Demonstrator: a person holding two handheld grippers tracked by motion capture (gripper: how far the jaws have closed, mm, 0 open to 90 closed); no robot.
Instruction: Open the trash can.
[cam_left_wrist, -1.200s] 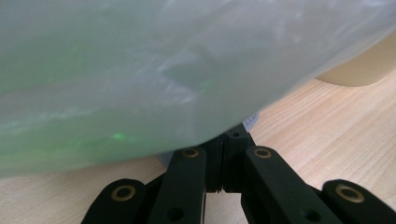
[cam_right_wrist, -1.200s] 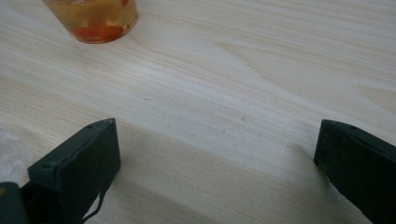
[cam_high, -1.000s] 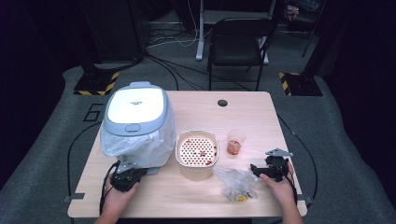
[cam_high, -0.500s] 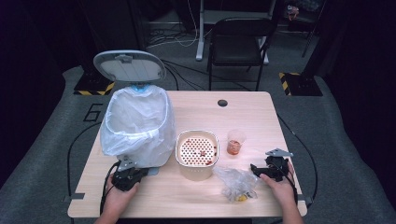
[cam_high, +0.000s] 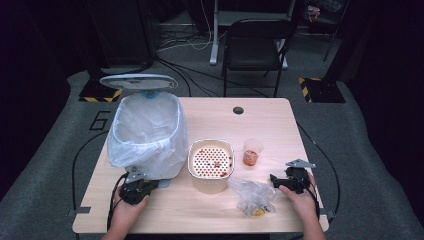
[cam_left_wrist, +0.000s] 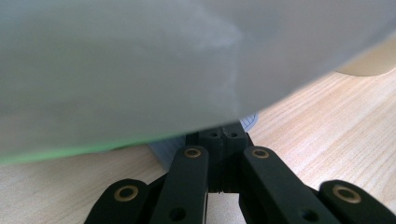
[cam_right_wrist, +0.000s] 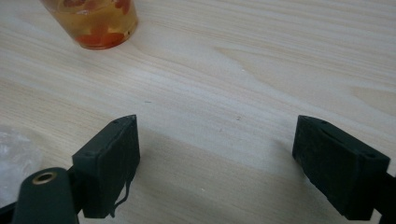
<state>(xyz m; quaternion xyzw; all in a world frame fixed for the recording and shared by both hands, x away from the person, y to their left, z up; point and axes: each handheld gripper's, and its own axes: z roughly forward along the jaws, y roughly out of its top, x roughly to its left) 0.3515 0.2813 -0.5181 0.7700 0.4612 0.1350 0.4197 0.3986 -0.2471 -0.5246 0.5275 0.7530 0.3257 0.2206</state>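
A white bin (cam_high: 145, 135) lined with a clear bag stands at the table's left, its lid (cam_high: 138, 81) tipped up behind it. My left gripper (cam_high: 154, 185) lies at the bin's foot, shut. In the left gripper view its closed jaws (cam_left_wrist: 224, 136) rest against a grey pedal (cam_left_wrist: 163, 150) under the bulging liner (cam_left_wrist: 140, 60). My right gripper (cam_high: 275, 181) rests on the table at the right and is open. Its jaws (cam_right_wrist: 217, 140) have just been closing a little, with only bare wood between them. A clear cup of orange-red pieces (cam_right_wrist: 95, 21) stands ahead of them.
A cream perforated strainer bowl (cam_high: 211, 162) sits mid-table with the cup (cam_high: 251, 152) to its right. A crumpled clear bag (cam_high: 255, 196) holding something yellow lies near the front edge, just left of the right gripper. A black chair (cam_high: 255, 45) stands behind the table.
The bin's lid has swung from shut to fully raised. Both hands and grippers kept their places.
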